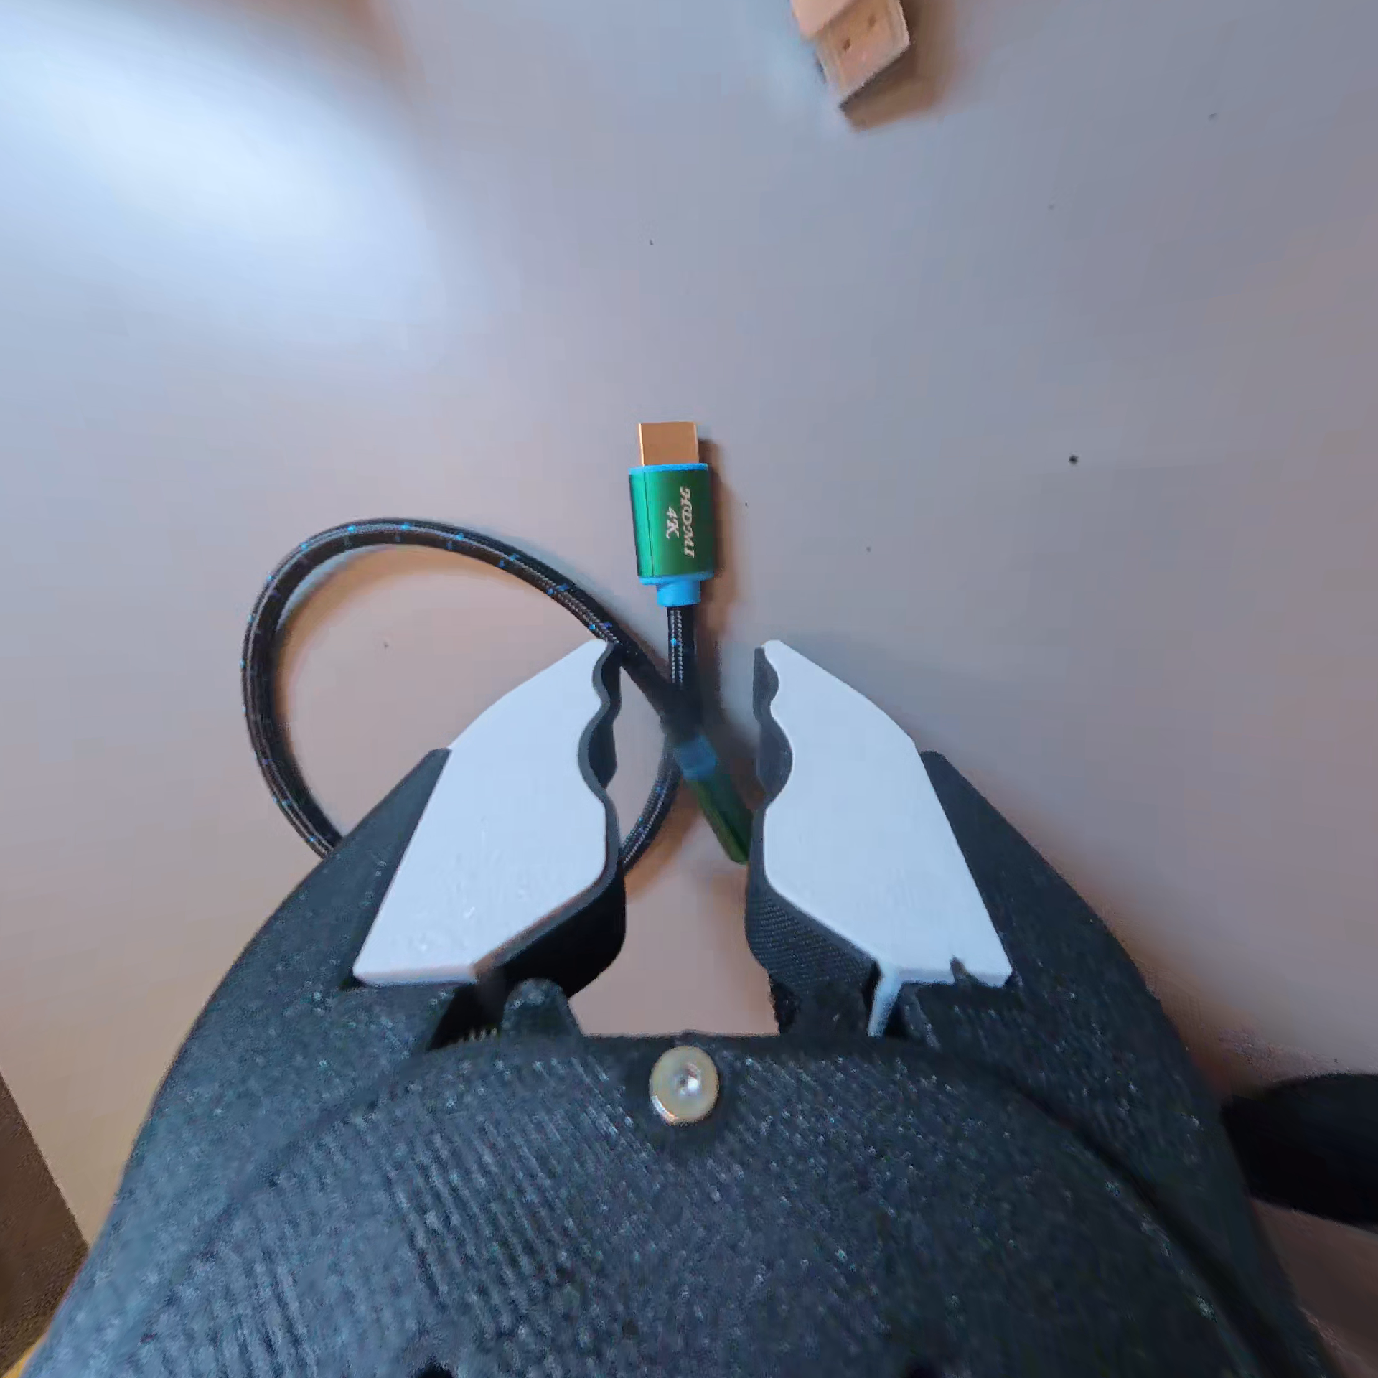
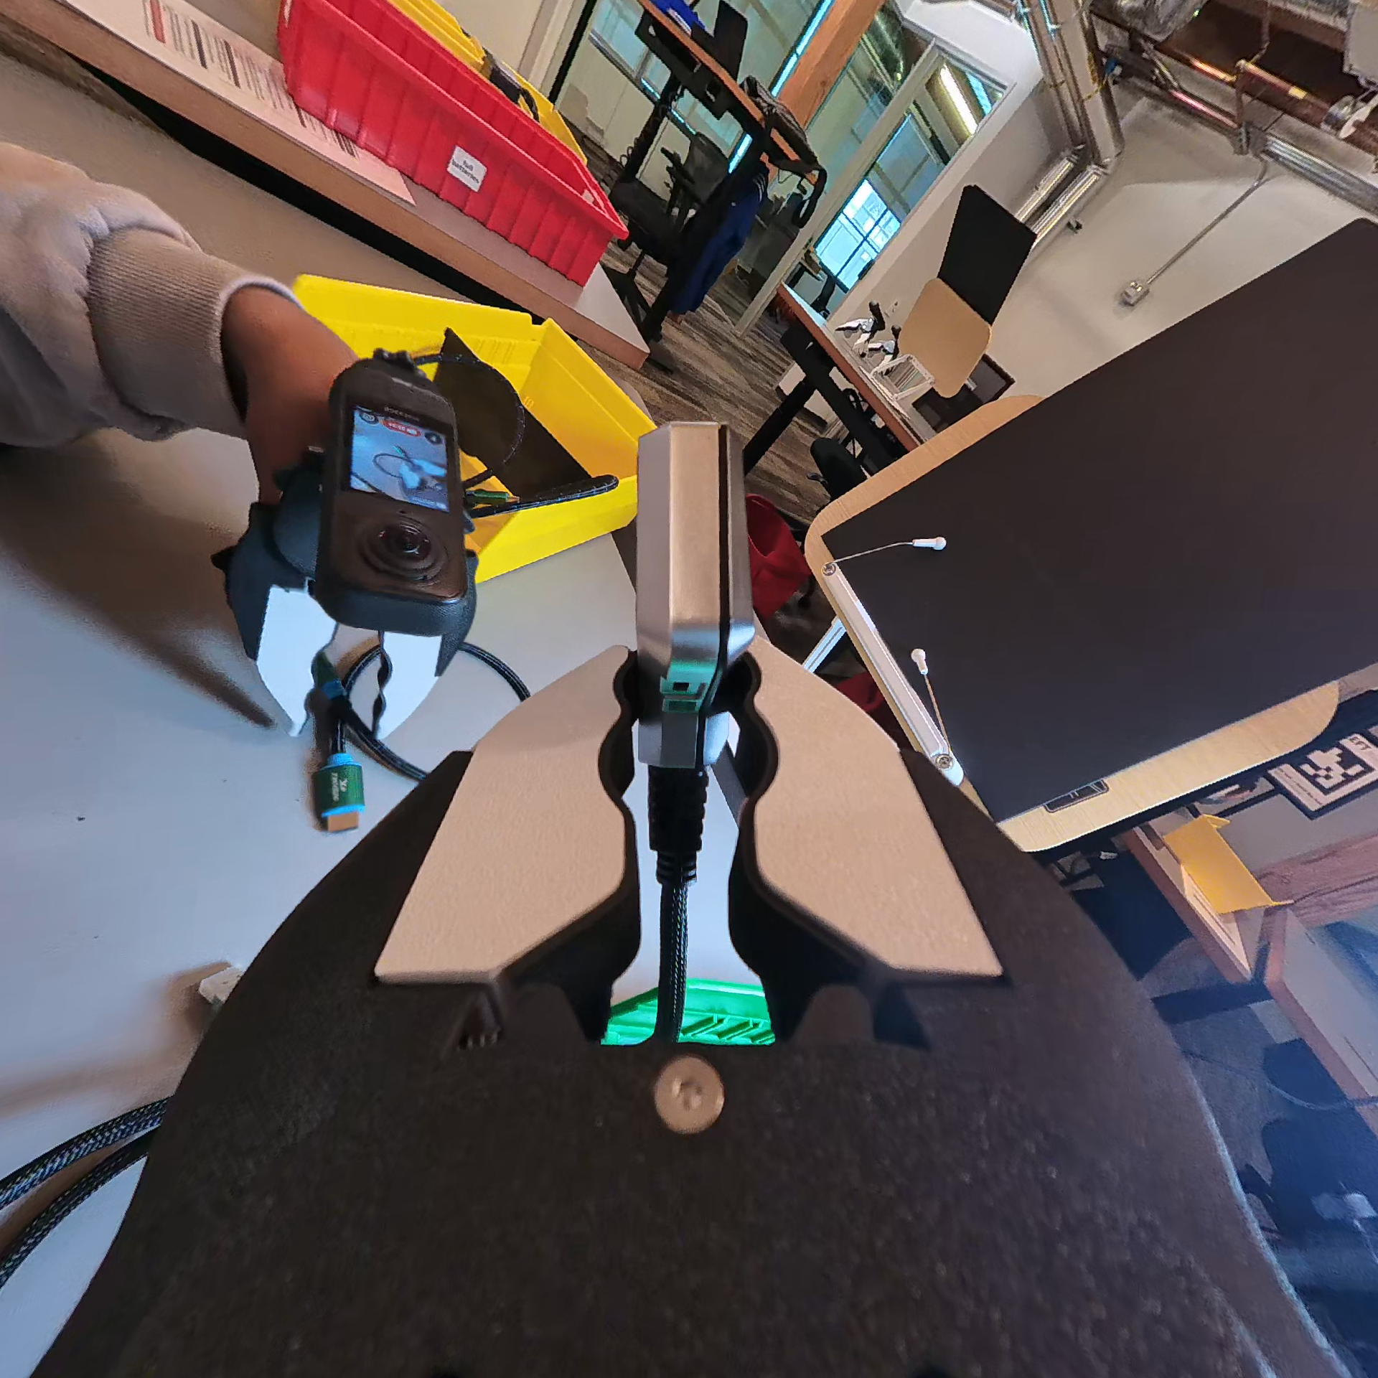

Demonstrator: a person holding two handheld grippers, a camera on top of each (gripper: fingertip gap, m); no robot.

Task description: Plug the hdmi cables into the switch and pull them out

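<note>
A braided black HDMI cable [image 1: 298,634] lies looped on the grey table. Its green plug with a gold tip [image 1: 671,522] rests flat just beyond my left gripper [image 1: 686,664], which is open. A second green plug [image 1: 712,805], blurred, stands in the gap between the fingers, near the right one. My right gripper [image 2: 686,664] is shut on the silver switch [image 2: 682,537] and holds it upright, above the table. A black cable [image 2: 675,857] is plugged into its near end. The left gripper [image 2: 343,701] and the flat green plug [image 2: 339,790] also show in the right wrist view.
A yellow bin [image 2: 567,417] holding cables stands behind the left gripper, and a red bin [image 2: 447,127] farther back. A dark-topped table [image 2: 1118,522] is on the right. A tan block [image 1: 854,52] lies at the far table edge. A person's sleeve [image 2: 97,321] enters from the left. About 25 cm separates my left fingertips from my right.
</note>
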